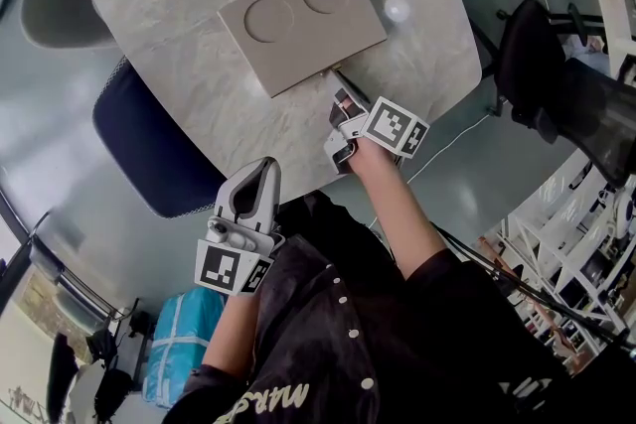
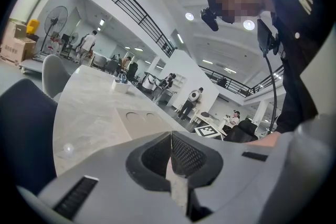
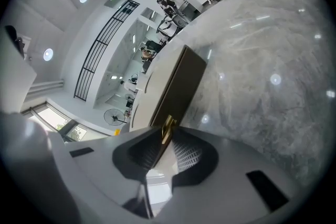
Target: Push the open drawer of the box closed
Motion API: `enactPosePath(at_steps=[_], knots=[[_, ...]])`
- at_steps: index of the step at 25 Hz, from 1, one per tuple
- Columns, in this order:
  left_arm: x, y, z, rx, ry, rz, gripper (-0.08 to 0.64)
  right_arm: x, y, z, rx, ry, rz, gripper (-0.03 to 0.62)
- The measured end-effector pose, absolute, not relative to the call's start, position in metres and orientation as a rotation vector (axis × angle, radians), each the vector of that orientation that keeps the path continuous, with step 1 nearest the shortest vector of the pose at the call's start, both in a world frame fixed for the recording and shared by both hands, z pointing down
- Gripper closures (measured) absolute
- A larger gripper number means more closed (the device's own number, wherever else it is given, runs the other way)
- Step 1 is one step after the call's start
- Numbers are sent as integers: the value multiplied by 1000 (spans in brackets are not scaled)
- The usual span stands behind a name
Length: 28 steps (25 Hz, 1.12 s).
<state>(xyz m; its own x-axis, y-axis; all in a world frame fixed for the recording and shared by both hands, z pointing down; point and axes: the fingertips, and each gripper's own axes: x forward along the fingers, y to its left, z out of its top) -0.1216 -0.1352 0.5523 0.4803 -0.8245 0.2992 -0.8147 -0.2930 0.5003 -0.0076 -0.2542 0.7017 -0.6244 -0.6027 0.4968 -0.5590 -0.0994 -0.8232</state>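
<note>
A flat beige box [image 1: 298,20] with two round recesses in its top lies on the marble table [image 1: 179,65]. Its dark drawer front [image 3: 181,92] faces me and looks flush with the box or nearly so. A small gold handle [image 3: 168,127] sticks out of that front. My right gripper [image 1: 336,84] is at the box's near edge, shut on the handle at its tips. My left gripper [image 1: 266,166] is held off the table's near edge by my torso. It is shut and holds nothing, and it points toward the box [image 2: 137,119].
A dark blue chair [image 1: 149,149] stands at the table's left near side, a grey chair [image 1: 60,10] farther back. A black chair [image 1: 527,65] and shelving are on the right. A teal bag [image 1: 184,338] lies on the floor lower left. People stand far off in the hall.
</note>
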Motion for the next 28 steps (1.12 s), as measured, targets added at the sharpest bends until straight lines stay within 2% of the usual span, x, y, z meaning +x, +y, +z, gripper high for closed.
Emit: enactPosePath(at_steps=[19,24,28], knots=[[-120,-131,532,2172,-1379,-27,543,1,-245,699,-1415,2144,-1854,525],[-115,-133,508,2224,-1386,-57,543,6,-234,663,-1355,2234,-1777,586],[-105,-131,488,2254,-1399,-75,543,15,-235,616,-1385,2396,-1569,594]])
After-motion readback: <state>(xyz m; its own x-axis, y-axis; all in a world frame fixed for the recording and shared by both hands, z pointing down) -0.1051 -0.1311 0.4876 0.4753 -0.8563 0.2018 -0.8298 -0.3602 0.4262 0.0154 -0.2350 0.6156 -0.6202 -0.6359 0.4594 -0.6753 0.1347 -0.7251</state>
